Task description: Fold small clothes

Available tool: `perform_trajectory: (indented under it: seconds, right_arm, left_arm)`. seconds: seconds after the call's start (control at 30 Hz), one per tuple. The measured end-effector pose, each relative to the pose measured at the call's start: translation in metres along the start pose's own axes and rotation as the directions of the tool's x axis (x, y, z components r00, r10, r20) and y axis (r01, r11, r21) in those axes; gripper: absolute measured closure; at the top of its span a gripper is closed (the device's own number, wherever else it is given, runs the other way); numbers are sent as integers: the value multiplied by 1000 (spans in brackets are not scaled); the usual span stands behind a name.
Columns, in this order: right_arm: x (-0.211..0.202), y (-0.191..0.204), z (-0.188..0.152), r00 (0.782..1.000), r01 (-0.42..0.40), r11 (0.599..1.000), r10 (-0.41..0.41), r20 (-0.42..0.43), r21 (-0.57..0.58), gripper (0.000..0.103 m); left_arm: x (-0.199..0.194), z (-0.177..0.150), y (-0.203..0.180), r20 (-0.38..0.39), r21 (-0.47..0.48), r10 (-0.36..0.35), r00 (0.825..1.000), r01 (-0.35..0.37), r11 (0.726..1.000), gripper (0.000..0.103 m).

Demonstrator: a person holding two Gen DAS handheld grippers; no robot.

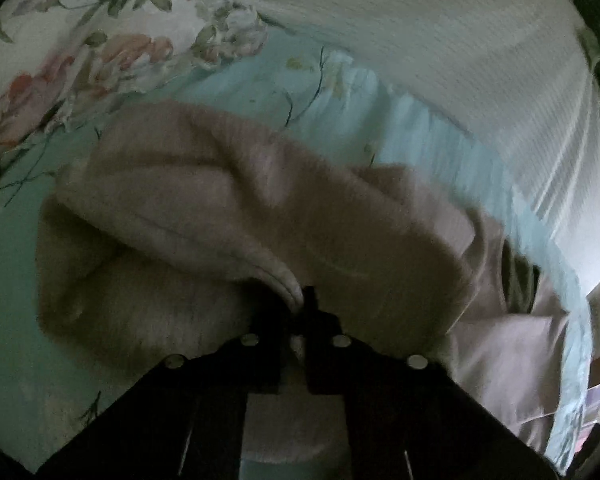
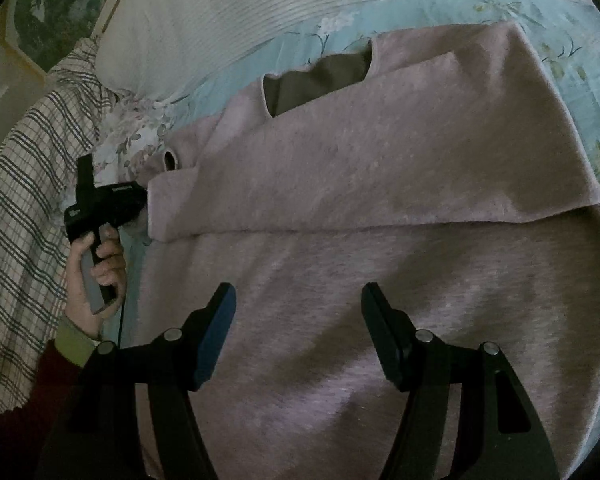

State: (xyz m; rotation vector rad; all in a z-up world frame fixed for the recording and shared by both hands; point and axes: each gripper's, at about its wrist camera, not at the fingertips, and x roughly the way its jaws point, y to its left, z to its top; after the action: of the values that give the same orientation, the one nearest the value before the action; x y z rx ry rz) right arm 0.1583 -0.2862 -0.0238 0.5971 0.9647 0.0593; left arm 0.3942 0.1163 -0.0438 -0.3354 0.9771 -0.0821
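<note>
A pink fleece garment (image 2: pixel 380 208) lies spread on the bed, one side folded over the body, its neck opening at the far side. My left gripper (image 1: pixel 300 300) is shut on a hem edge of the pink garment (image 1: pixel 228 208) and holds a fold of it lifted. In the right wrist view the body of the left gripper (image 2: pixel 100 204), held in a hand, sits at the garment's left edge, its fingers hidden by the fabric. My right gripper (image 2: pixel 298 312) is open and empty, just above the lower middle of the garment.
The bed has a light blue floral sheet (image 1: pixel 300 92). A white ribbed pillow (image 2: pixel 240 16) lies beyond the garment, and a floral pillow (image 1: pixel 100 40) to its left. A plaid blanket (image 2: pixel 28 200) lies at the left, by the hand.
</note>
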Motion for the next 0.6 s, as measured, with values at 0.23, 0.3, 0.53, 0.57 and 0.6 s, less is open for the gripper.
perform_trajectory:
  seconds: [0.23,0.3,0.53,0.57,0.6]
  right_arm:
    - [-10,-1,-6,1000,-21,1000,21,18,9,37]
    - [-16,-1,-7,999,-30,999,30,28,14,37]
    - [-54,-11,-11,991,-38,998,30,127,58,37]
    - [-61,-16,-13,989,-29,997,18,149,73,37]
    - [-69,-22,-14,985,-20,995,4,172,93,37]
  left_arm:
    - [-79,6,-9,202,1,-110,973,112,994,100]
    - [-109,8,-28,257,32,-176,950,174,984,100]
    - [-161,-7,-124,291,173,-424,858,388,905,100]
    - [-159,-12,-138,270,187,-449,852,411,892,100]
    - [-152,-20,-155,247,204,-464,851,422,883,100]
